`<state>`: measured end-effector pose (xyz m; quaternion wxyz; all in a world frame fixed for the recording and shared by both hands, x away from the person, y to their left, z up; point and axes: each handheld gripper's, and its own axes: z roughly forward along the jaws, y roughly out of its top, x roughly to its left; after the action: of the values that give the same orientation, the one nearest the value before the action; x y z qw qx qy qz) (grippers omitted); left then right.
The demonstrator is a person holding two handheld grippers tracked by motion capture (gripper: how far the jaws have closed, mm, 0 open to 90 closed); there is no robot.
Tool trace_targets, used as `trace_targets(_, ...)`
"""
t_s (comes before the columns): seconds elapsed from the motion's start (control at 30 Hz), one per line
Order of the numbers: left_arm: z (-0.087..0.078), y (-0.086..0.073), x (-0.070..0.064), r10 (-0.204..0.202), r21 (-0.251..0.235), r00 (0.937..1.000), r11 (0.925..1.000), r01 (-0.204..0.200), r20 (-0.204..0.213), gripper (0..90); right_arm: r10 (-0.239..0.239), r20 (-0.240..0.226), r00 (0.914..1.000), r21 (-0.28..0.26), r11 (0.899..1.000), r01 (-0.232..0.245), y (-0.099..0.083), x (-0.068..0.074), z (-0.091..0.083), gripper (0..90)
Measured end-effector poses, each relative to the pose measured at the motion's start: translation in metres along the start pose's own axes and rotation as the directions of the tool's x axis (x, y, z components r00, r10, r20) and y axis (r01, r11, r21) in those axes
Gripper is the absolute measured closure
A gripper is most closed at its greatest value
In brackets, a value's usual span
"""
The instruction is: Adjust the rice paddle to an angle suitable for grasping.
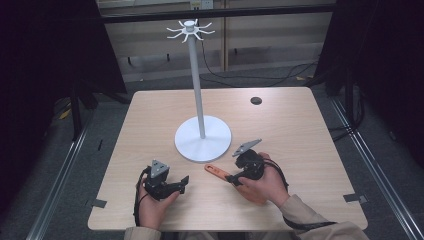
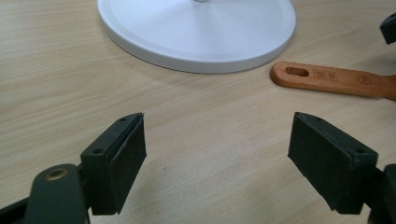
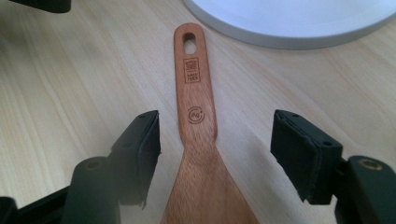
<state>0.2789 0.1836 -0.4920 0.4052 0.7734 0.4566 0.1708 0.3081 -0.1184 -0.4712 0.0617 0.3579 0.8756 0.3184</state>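
Broadly, one wooden table [image 1: 300, 130] takes up the middle of the high view, and on it stands one white stand [image 1: 202, 137]: a round base at the frame's centre with a thin pole rising to a crown of hooks at the top centre. One small dark disc [image 1: 256, 100] lies on the table in the upper right of centre.

Two grippers are held low in the frame, one in each of the person's two hands. The left gripper [image 1: 172, 188] sits at lower left of centre, its hand wrapped from below, jaws pointing right toward the middle. In the left gripper view its jaws stand wide apart over bare wood, holding nothing.

The right gripper [image 1: 235, 178] sits at lower right of centre, jaws pointing left, the hand cupped around it from the lower right. Its jaws are spread apart on either side of one wooden spatula [image 3: 198, 126], not touching it.

That spatula lies flat on the table just below the stand's base, its handle end with one hanging slot near the base rim, apart from it.
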Motion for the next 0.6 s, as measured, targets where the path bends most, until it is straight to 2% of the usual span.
trace_targets(0.07,0.0,0.0,0.001,0.002,-0.001,1.0,1.0,-0.002,0.0,19.0,-0.018,0.0,0.9998,0.007,1.0,0.018,0.004,0.0,0.005,34.9)
trace_targets(0.13,0.0,0.0,0.0,0.002,0.001,1.0,1.0,-0.002,0.001,19.0,-0.002,0.007,1.0,0.03,1.0,0.001,0.007,0.001,0.008,37.0)
trace_targets(0.27,0.002,0.0,-0.001,-0.003,-0.006,1.0,1.0,0.003,0.008,19.0,-0.004,0.01,0.9999,0.063,0.998,0.003,0.011,0.002,0.016,39.9)
trace_targets(0.4,0.003,0.002,-0.001,0.008,0.0,0.9999,1.0,-0.008,0.011,19.0,-0.039,0.015,0.9991,0.108,0.994,0.037,0.013,0.007,0.027,43.1)
trace_targets(0.43,0.003,0.002,-0.001,0.006,0.0,0.9999,1.0,-0.006,0.013,19.0,-0.061,0.034,0.9976,0.106,0.993,0.057,0.013,0.01,0.029,44.2)
trace_targets(0.5,0.004,0.002,-0.001,0.009,0.001,0.9999,1.0,-0.009,0.013,19.0,-0.079,0.046,0.9958,0.117,0.99,0.074,0.015,0.013,0.03,51.4)
trace_targets(0.53,0.004,0.002,-0.002,0.008,0.001,0.9999,1.0,-0.008,0.012,19.0,-0.076,0.045,0.9961,0.119,0.99,0.07,0.016,0.015,0.03,63.9)
trace_targets(0.57,0.004,0.002,-0.002,0.01,0.002,0.9999,0.9999,-0.01,0.01,19.0,-0.092,0.033,0.9952,0.13,0.988,0.087,0.017,0.015,0.029,66.1)
trace_targets(0.6,0.004,0.002,-0.002,0.009,0.0,0.9999,1.0,-0.009,0.013,19.0,-0.087,0.041,0.9953,0.136,0.987,0.081,0.018,0.017,0.029,66.3)
